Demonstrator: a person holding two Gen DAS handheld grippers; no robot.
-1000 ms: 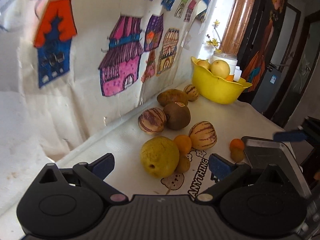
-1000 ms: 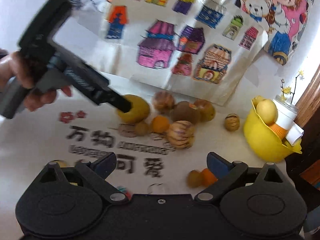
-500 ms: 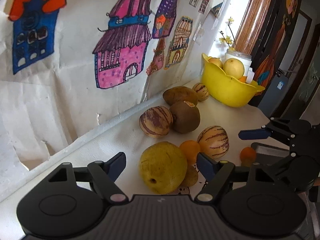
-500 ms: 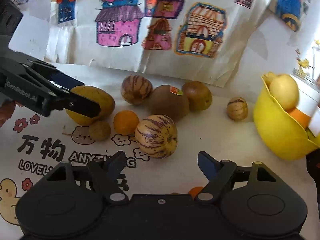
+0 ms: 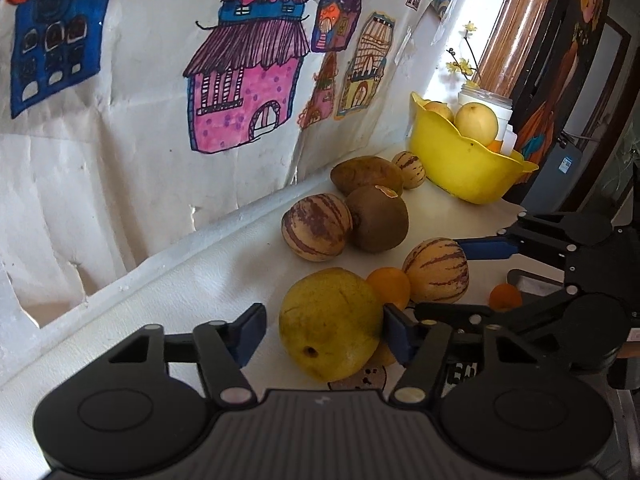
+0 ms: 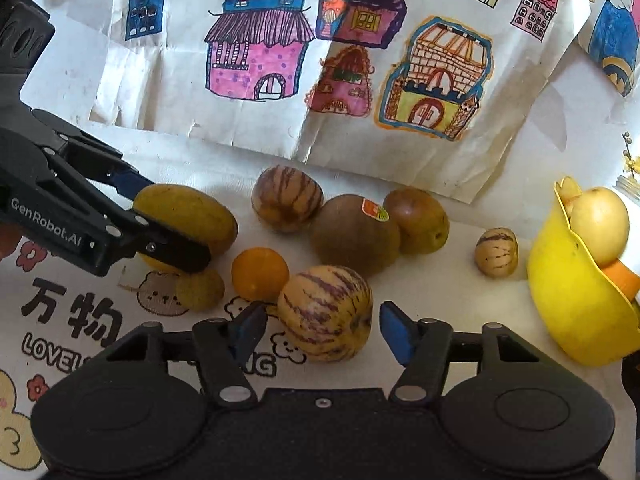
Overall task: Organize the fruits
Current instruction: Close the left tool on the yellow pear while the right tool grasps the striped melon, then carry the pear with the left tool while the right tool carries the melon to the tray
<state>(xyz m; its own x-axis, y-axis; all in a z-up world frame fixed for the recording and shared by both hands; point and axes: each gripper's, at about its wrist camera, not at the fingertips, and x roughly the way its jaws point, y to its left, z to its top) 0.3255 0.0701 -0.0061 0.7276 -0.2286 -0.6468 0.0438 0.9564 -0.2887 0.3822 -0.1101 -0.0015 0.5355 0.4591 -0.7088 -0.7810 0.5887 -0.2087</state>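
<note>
**Both tools closing on fruit**

The pear (image 5: 330, 322) lies on the desk (image 5: 240, 264) between the closing left tool (image 5: 322, 330), an orange (image 5: 389, 286) at its 2 o'clock. The right tool (image 6: 318, 326) closes around the striped melon (image 6: 325, 312); yellow bowl (image 6: 576, 312) at 3 o'clock.

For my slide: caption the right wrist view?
Right gripper closing around a striped melon; left gripper around a yellow pear.

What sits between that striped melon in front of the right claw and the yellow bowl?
Nothing visible blocks the way. The striped melon lies between the closing fingers of the right gripper, and the tabletop from there to the yellow bowl is bare. A small striped fruit sits further back, off that line.
</note>
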